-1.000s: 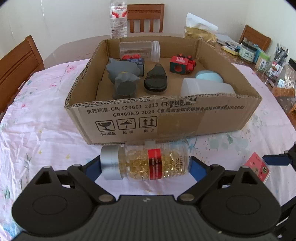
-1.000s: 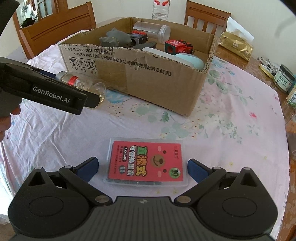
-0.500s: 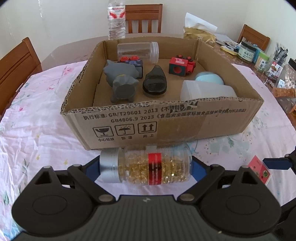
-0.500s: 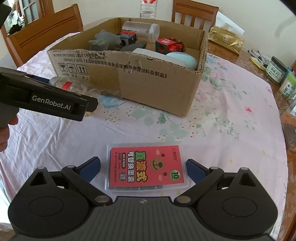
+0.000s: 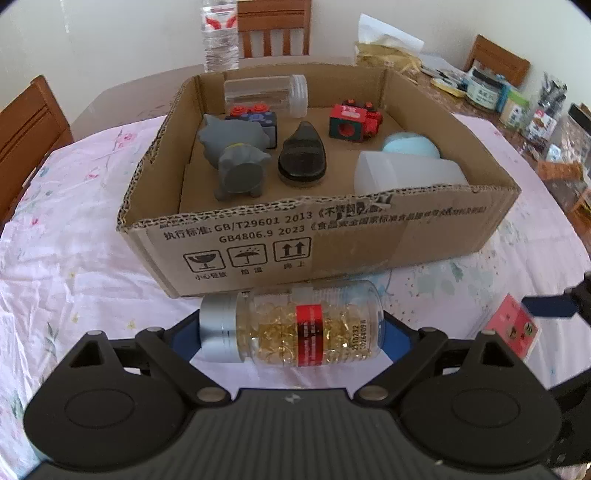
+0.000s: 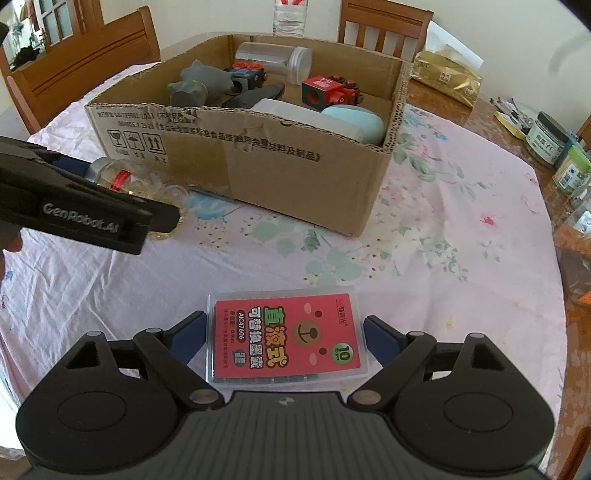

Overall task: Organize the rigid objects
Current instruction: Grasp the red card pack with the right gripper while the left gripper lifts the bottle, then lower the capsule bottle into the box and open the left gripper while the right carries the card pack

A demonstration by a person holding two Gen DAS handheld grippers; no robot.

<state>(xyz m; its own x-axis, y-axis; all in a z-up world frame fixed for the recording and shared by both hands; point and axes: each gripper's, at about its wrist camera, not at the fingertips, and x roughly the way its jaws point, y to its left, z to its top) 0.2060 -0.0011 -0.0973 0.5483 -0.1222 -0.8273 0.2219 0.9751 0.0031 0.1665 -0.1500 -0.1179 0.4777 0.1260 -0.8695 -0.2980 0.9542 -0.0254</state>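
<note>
My left gripper (image 5: 291,334) is shut on a clear capsule bottle (image 5: 291,326) with a silver cap and red label, held sideways above the cloth just in front of the cardboard box (image 5: 332,243). The bottle also shows in the right wrist view (image 6: 122,177). My right gripper (image 6: 284,332) is shut on a flat red ink-cartridge case (image 6: 286,338) and holds it over the table. The box (image 6: 258,155) holds a grey toy, a black pod, red and blue blocks, a clear jar, a white tub and a blue object.
A pink floral cloth (image 6: 443,229) covers the table. Jars and packets (image 6: 550,140) crowd the right edge. A gold bag (image 6: 443,77) lies behind the box. A water bottle (image 5: 220,33) and wooden chairs (image 5: 273,26) stand at the back.
Both grippers have risen with their loads. The bottle and the red case now sit higher, and the view looks further down into the box.
</note>
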